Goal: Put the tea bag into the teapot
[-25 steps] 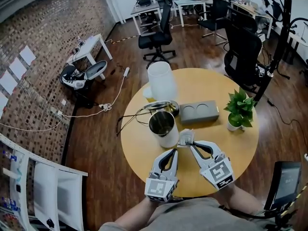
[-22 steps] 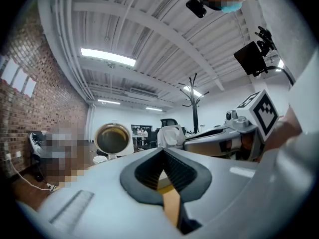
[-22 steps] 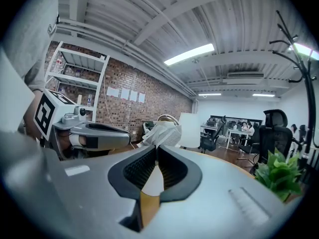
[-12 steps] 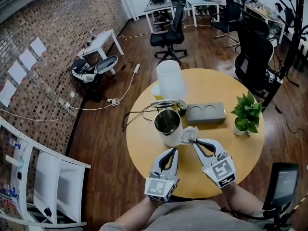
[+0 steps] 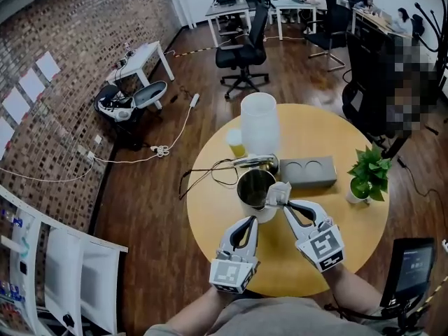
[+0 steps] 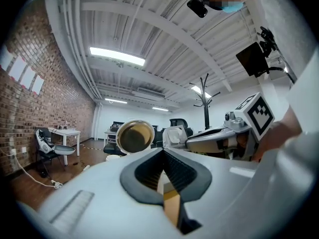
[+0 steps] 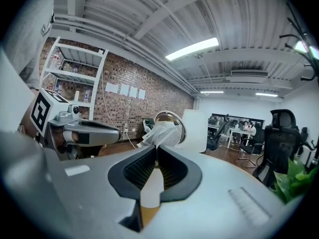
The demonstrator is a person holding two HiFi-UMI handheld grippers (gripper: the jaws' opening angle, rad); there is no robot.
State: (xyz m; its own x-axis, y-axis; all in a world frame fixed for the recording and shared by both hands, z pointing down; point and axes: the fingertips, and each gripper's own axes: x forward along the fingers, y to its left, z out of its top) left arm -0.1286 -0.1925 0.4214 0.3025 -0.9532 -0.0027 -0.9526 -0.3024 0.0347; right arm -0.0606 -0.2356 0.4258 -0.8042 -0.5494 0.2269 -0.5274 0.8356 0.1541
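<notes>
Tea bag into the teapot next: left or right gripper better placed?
Right. The right gripper holds the tea bag beside the teapot rim; the left gripper is shut, empty, farther back.

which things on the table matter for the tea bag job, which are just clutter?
In the job:
- tea bag, clamped in the right gripper
- open teapot

Lying about:
- metal lid behind the teapot
- grey block
- potted plant
- tall white container
- yellow cup
- black cable
- left gripper, shut and empty
</notes>
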